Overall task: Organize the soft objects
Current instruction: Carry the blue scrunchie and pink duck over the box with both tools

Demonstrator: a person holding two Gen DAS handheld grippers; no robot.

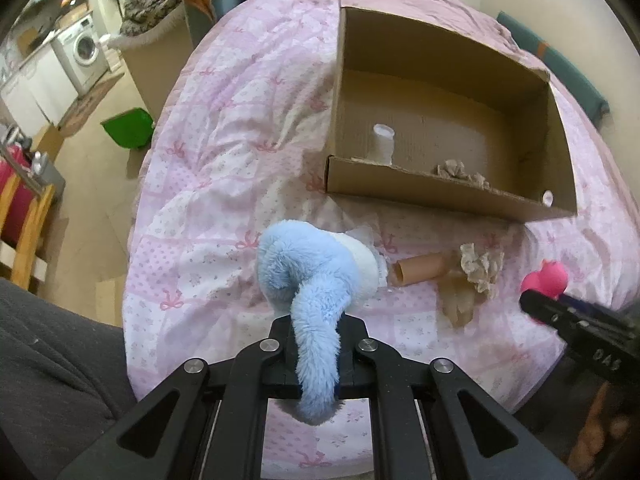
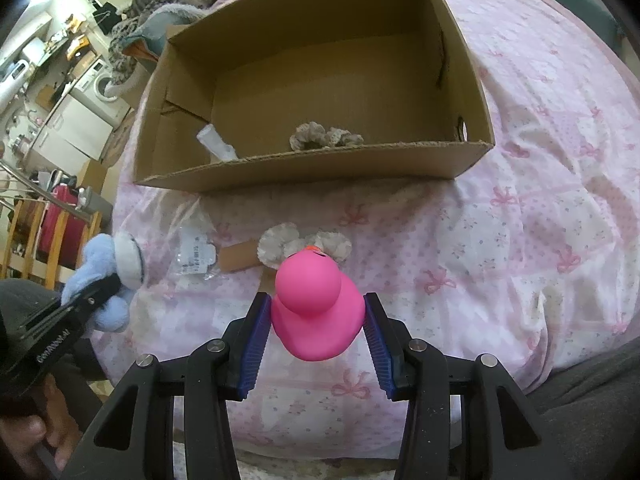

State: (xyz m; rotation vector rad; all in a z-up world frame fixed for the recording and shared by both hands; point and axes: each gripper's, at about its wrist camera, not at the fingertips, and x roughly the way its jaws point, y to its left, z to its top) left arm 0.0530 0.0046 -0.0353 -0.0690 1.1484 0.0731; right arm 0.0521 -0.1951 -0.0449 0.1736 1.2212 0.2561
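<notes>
My left gripper [image 1: 319,326] is shut on a light blue plush toy [image 1: 316,276], holding it by a limb above the pink bedspread; the toy also shows in the right wrist view [image 2: 104,280]. My right gripper [image 2: 318,308] is shut on a pink rubber duck [image 2: 316,308], its blue pads against the duck's sides; the duck shows at the right edge of the left wrist view [image 1: 545,278]. An open cardboard box [image 1: 440,196] lies ahead on the bed, holding a beige scrunchie [image 2: 326,138] and a white tube [image 2: 216,142].
A cardboard tube [image 1: 420,272], a crumpled lace scrunchie [image 1: 482,270] and a clear plastic bag [image 2: 196,256] lie on the bedspread [image 1: 224,168] before the box. A green bin [image 1: 128,128], wooden chair and washing machine stand on the floor at left.
</notes>
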